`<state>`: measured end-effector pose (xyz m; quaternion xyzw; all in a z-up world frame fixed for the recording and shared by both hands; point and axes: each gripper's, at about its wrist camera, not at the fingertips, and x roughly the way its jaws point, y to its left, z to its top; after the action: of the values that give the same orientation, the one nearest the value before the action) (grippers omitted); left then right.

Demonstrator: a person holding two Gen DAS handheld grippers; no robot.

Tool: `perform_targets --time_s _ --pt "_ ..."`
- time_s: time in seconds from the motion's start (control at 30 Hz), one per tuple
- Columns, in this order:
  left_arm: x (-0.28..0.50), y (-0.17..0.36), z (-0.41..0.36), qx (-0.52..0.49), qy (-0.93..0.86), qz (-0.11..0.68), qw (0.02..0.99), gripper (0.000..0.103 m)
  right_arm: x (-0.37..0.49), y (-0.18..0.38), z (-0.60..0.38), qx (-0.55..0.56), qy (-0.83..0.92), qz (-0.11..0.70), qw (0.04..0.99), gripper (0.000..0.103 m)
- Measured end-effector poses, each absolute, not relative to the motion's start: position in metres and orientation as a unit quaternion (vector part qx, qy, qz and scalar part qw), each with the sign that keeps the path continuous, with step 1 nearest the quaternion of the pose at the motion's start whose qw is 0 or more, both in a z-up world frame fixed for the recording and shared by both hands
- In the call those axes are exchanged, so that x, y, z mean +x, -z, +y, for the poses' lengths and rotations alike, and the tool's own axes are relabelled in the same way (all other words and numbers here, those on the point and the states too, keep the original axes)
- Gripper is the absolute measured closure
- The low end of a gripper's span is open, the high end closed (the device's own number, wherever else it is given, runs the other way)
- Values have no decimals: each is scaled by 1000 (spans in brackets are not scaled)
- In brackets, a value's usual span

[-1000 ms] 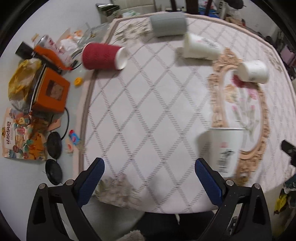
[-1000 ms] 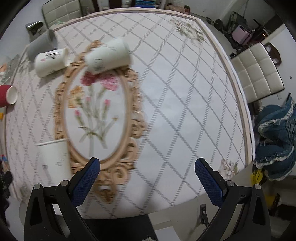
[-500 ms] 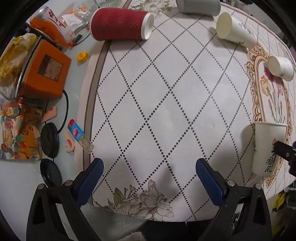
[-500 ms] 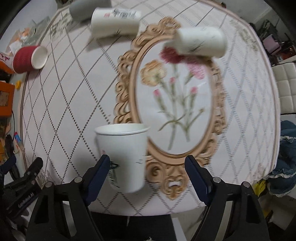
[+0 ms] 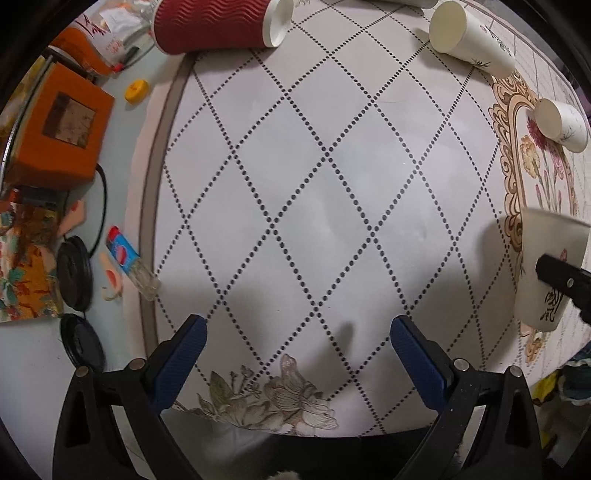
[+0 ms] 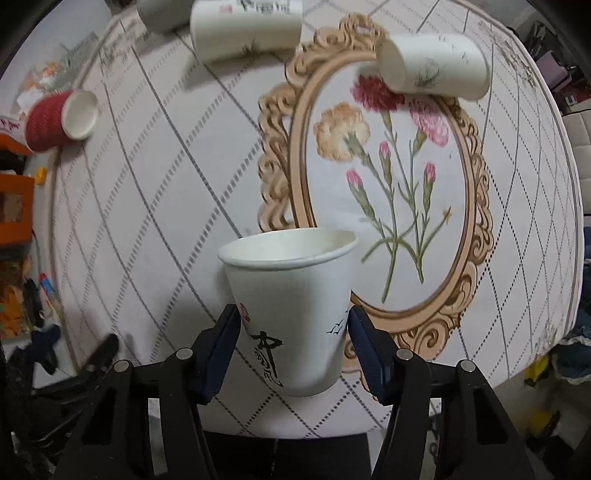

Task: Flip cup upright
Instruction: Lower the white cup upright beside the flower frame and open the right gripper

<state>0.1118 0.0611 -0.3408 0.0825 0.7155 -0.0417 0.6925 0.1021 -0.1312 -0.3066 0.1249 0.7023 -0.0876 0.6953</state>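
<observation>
A white paper cup (image 6: 291,314) with black writing stands upright near the table's front edge. My right gripper (image 6: 293,328) is closed around its lower half, both blue pads against its sides. The same cup (image 5: 546,273) shows at the right edge of the left wrist view, with a right finger (image 5: 565,278) on it. My left gripper (image 5: 295,343) is open and empty over the patterned cloth. Other cups lie on their sides: a red ribbed cup (image 5: 218,22), a tall white cup (image 5: 471,35) and a small white cup (image 5: 561,123).
A grey cup (image 6: 159,14) lies at the back. Left of the cloth (image 5: 332,184) are an orange box (image 5: 59,125), a yellow cap (image 5: 136,90), a small bottle (image 5: 131,264) and black lids (image 5: 74,273). The table's front edge is close below both grippers.
My right gripper has moved in on the upright cup and closed on it. My left gripper has moved forward and lower over the cloth, still open.
</observation>
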Motion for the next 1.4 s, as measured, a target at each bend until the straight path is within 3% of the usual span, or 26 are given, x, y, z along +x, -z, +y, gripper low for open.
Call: perform_targets --time_s 0.23,0.6,1.23,1.4 --pt "139 342 52 76 38 722 687 1 126 276 -125 124 87 618 771 41" --pt "205 358 42 70 20 713 697 1 180 293 -132 90 136 477 864 42" --pt "163 356 54 92 39 699 708 1 127 310 -117 58 133 486 862 39" --pt "152 347 57 98 41 688 717 1 113 300 -117 60 144 487 859 27"
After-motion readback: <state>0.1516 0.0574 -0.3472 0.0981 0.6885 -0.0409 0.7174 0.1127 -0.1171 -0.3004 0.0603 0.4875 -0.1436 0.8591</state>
